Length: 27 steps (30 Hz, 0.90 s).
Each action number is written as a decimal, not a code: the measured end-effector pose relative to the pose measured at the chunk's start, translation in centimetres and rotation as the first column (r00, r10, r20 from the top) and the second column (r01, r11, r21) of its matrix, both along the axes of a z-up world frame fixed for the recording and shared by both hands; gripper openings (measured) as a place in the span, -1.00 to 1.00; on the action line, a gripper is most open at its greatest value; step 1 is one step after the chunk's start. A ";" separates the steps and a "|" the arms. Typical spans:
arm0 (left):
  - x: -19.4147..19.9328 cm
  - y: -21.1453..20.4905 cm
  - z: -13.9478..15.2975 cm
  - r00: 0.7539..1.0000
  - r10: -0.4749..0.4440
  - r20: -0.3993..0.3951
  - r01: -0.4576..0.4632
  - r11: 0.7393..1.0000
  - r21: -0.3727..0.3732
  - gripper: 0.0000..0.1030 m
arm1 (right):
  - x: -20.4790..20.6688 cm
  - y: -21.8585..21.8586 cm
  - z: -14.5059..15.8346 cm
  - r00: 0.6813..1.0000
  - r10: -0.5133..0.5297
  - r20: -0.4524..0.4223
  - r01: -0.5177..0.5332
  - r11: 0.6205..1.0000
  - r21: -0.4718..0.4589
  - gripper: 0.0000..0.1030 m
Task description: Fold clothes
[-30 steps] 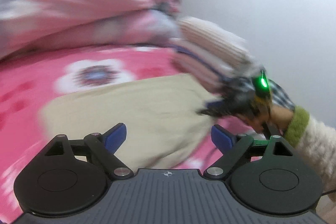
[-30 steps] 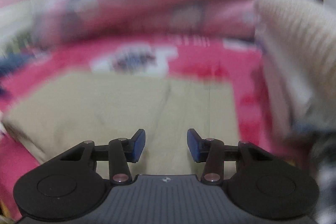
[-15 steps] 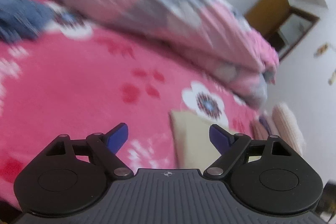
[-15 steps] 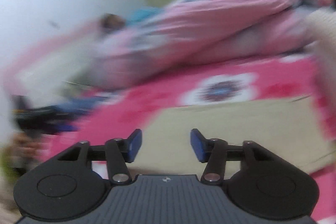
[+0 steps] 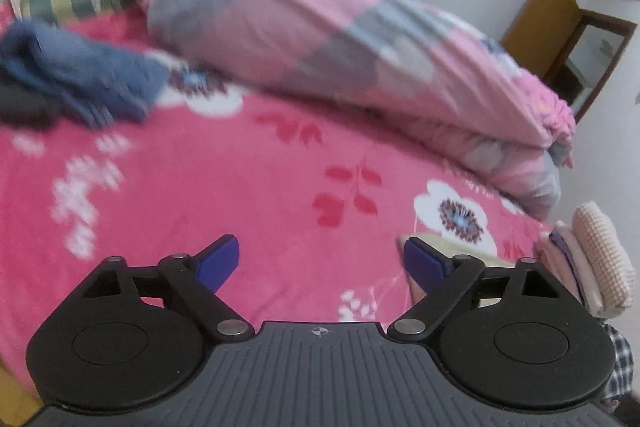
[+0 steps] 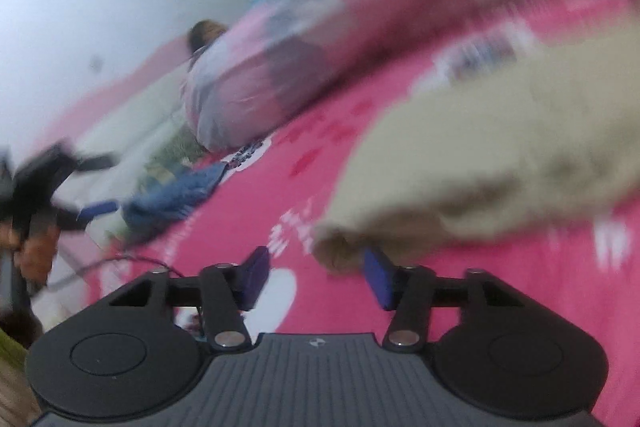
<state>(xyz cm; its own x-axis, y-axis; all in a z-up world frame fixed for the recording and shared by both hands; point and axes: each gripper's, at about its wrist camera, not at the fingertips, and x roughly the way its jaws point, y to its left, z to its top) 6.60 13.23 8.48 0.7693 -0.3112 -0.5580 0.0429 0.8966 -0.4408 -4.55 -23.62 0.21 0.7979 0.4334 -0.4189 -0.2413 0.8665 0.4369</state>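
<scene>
Right wrist view blurred, beige garment [image 6: 500,163] smeared, edges indistinct

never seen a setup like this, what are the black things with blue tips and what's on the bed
Each picture comes from a camera mounted on a hand-held gripper, looking forward along its two blue-tipped fingers; a person holds one in each hand. There is no robot arm.

The left gripper is wide open with nothing between its fingers. In front of it lie a pink floral bedsheet, a rolled pink quilt, a loose blue garment and a small stack of folded clothes.

The right gripper's view is blurred. Its fingers are closing, and the edge of a beige garment lies just by them; whether they pinch it I cannot tell. At that picture's left edge is the person's other hand with the left gripper.
</scene>
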 end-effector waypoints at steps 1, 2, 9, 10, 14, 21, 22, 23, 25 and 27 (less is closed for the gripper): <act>0.2 -0.4 -1.0 1.000 -0.003 -0.010 0.003 1.000 -0.005 0.62 | 0.0 1.1 1.0 0.998 0.001 0.058 0.003 0.997 -0.076 -0.21; 0.5 -1.0 -1.3 1.000 -0.008 -0.009 0.008 1.000 0.006 0.62 | 0.2 2.1 1.8 0.994 -0.002 0.111 0.018 0.990 -0.142 -0.29; -0.1 -2.2 1.9 0.990 -0.010 0.140 -0.020 0.978 0.206 0.61 | 3.4 7.0 -4.1 0.993 0.019 0.113 0.034 0.892 -0.451 -0.38; -0.4 -1.8 3.5 0.983 0.001 0.181 -0.048 0.967 0.251 0.61 | 3.5 7.0 -5.7 0.996 0.030 0.088 0.015 0.885 -0.465 -0.39; -1.7 -0.5 10.2 0.928 0.036 0.370 -0.211 0.870 0.445 0.64 | 3.7 6.6 -3.6 0.998 0.040 0.049 -0.015 0.908 -0.419 -0.48; 0.2 -3.5 12.0 0.882 -0.022 0.471 -0.347 0.646 0.680 0.82 | 4.6 6.2 0.0 0.977 0.014 0.212 0.059 0.941 -0.334 -0.48; 1.3 -4.1 10.3 0.913 -0.043 0.405 -0.262 0.700 0.664 0.82 | 5.2 6.3 -0.8 0.980 0.013 0.197 0.058 0.935 -0.350 -0.48; 2.4 -4.7 8.6 0.938 -0.069 0.338 -0.176 0.748 0.640 0.81 | 6.0 6.6 -2.1 0.987 0.017 0.160 0.044 0.928 -0.369 -0.48; 4.7 -6.9 3.6 0.970 -0.139 0.202 0.002 0.830 0.558 0.76 | 6.8 6.5 -4.6 0.994 0.020 0.103 0.020 0.927 -0.374 -0.49; 6.7 -9.0 -0.5 0.975 -0.197 0.101 0.127 0.872 0.473 0.70 | 7.2 6.3 -5.8 0.998 0.015 0.068 0.011 0.933 -0.360 -0.50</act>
